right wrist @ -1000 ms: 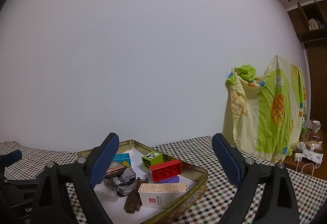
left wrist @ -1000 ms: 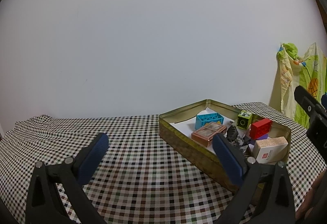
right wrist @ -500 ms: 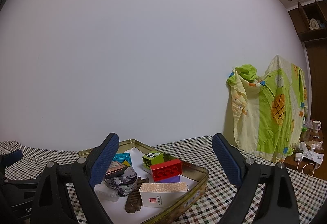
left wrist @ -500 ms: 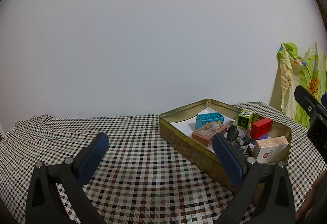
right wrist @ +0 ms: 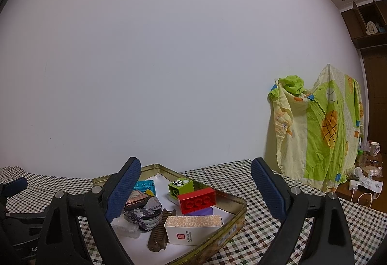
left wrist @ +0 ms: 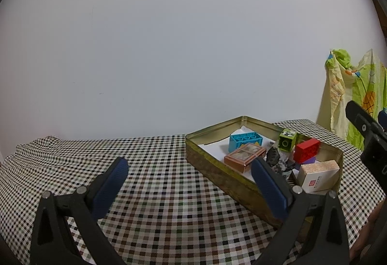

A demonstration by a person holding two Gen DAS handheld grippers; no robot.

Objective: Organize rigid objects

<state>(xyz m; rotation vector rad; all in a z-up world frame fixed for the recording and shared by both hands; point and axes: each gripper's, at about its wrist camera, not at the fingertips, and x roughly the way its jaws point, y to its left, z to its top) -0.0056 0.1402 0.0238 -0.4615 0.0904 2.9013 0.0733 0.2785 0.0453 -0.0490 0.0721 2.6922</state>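
Hovering level — left claw (left wrist: 187,179) spread empty, right claw (right wrist: 196,182) spread over tin (right wrist: 238,201).

The worktop wears a woven checked cloth (left wrist: 157,163), matt and slightly rumpled at its far left edge. The tin tray (left wrist: 217,168) is thin metal with a dull brassy sheen, lined with white paper (right wrist: 159,182). The red brick (right wrist: 196,199), blue brick (left wrist: 245,141) and green brick (right wrist: 181,187) are smooth glossy plastic. The comb (right wrist: 159,232) looks like brown wood. The small box (right wrist: 193,228) is matt printed card. Both tongs carry textured blue pads (left wrist: 110,186) on matt black plastic frames.
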